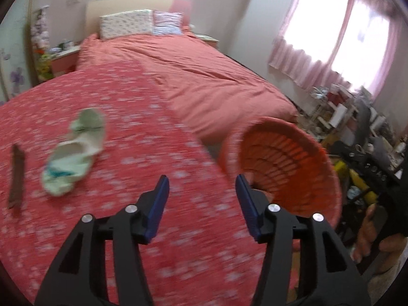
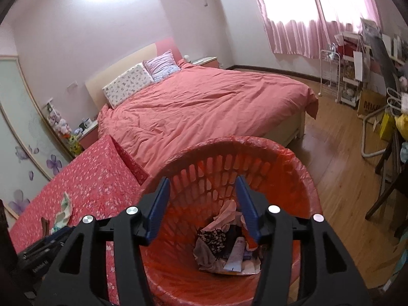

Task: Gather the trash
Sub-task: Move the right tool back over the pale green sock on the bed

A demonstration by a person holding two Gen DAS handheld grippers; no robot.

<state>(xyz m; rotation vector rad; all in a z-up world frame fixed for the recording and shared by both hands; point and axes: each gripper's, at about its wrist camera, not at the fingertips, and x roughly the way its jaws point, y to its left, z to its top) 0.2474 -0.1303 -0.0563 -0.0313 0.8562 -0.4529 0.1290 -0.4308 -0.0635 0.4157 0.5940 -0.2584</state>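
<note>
A crumpled pale green and white wrapper (image 1: 76, 153) lies on the red flowered bedspread (image 1: 114, 132), left of and beyond my open, empty left gripper (image 1: 201, 191). A thin brown strip (image 1: 16, 176) lies further left. Both also show small in the right wrist view: the wrapper (image 2: 63, 211) and the strip (image 2: 45, 225). An orange slatted bin (image 1: 285, 163) lined with a red bag stands at the bed's right side. My right gripper (image 2: 202, 193) is open and empty, right over the bin (image 2: 293, 168), which holds several pieces of trash (image 2: 224, 244).
A bed with a salmon duvet (image 2: 204, 107) and two pillows lies beyond. Wooden floor (image 2: 339, 168) runs to the right, with shelves, a chair and clutter (image 2: 357, 81) under the curtained window. A nightstand (image 1: 63, 56) stands at the far left.
</note>
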